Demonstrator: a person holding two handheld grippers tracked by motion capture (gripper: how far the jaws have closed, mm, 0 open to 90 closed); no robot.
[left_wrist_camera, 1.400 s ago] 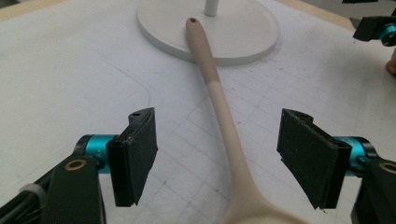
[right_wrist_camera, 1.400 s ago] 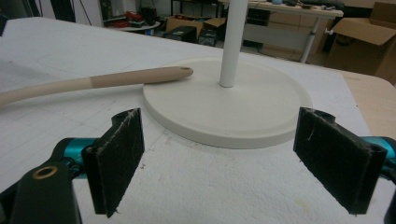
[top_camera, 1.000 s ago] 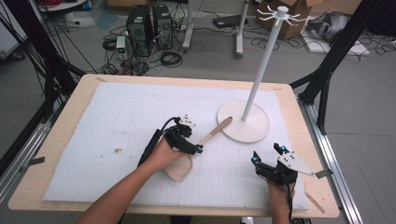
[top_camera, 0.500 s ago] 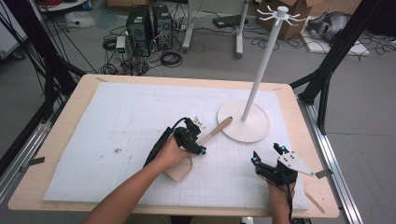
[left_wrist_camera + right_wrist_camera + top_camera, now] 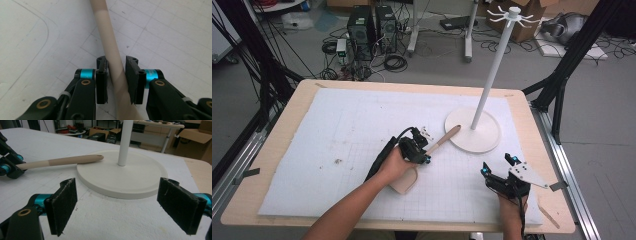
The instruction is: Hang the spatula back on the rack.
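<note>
The person's left hand (image 5: 393, 165) covers much of the wooden spatula (image 5: 412, 172), hiding where blade meets handle. In the left gripper view, the spatula handle (image 5: 110, 50) runs off the top and bottom edges. The stand's white pole (image 5: 124, 142) is cut off at the top of the right gripper view. Small white bits (image 5: 426, 132) beside the left gripper (image 5: 421, 152) are too small to identify.

We see even, diffuse light and faint shadows; the near pale wooden handle (image 5: 110, 45) blurs softly, and the high view looks grainy.
</note>
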